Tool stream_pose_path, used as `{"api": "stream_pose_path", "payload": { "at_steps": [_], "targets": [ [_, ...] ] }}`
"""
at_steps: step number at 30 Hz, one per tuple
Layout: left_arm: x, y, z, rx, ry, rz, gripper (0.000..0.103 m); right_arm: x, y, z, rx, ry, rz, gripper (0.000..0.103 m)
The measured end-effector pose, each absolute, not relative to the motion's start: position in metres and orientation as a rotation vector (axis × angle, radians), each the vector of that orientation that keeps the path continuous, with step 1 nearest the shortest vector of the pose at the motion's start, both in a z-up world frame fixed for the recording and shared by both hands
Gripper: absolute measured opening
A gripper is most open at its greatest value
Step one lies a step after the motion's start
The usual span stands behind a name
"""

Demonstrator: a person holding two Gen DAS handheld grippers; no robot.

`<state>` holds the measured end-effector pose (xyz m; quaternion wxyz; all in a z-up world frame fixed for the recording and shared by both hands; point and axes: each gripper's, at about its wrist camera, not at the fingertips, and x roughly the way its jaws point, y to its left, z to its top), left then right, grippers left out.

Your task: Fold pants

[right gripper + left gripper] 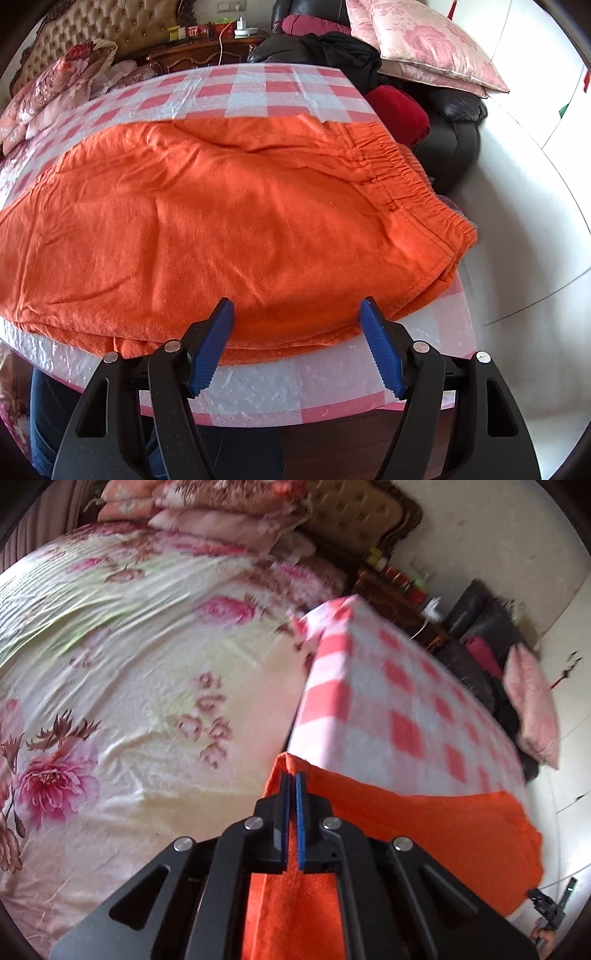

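Left gripper [294,775] clamped on orange fleece pants [229,206]; right gripper [297,306] spread wide just before their near edge.

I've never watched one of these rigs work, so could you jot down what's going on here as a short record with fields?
garment: orange pants, lying flat, elastic waistband at the right
surface: table under a pink-and-white checked cloth
left gripper: shut, pinching an end of the pants
right gripper: open, at the near edge of the pants, holding nothing
surroundings: floral bedspread beside the table, pink pillow behind
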<state>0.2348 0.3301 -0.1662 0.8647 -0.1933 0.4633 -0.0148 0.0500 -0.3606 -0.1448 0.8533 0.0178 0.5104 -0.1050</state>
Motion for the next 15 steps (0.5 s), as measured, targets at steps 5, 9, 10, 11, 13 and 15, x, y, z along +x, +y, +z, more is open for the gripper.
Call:
{"api": "stream_pose_path", "payload": {
  "at_steps": [5, 9, 10, 11, 13, 15],
  "targets": [
    [0.241, 0.332, -0.191, -0.427, 0.988, -0.034, 0.004, 0.050, -0.361, -0.149, 0.047, 1.079, -0.213, 0.070],
    [0.220, 0.350, -0.186, -0.512, 0.948, -0.006, 0.040, 0.050, -0.361, -0.149, 0.053, 1.077, -0.213, 0.071],
    [0.204, 0.359, -0.180, -0.541, 0.913, -0.004, 0.041, 0.050, -0.362, -0.149, 0.056, 1.075, -0.212, 0.071],
    [0.192, 0.365, -0.178, -0.557, 0.912, 0.004, 0.041, 0.049, -0.362, -0.150, 0.059, 1.073, -0.212, 0.072],
    [0.162, 0.372, -0.174, -0.598, 0.906, 0.037, 0.041, 0.049, -0.362, -0.151, 0.066, 1.071, -0.213, 0.072],
    [0.130, 0.376, -0.175, -0.649, 0.905, 0.025, 0.041, 0.050, -0.362, -0.151, 0.071, 1.069, -0.215, 0.072]
  ]
}}
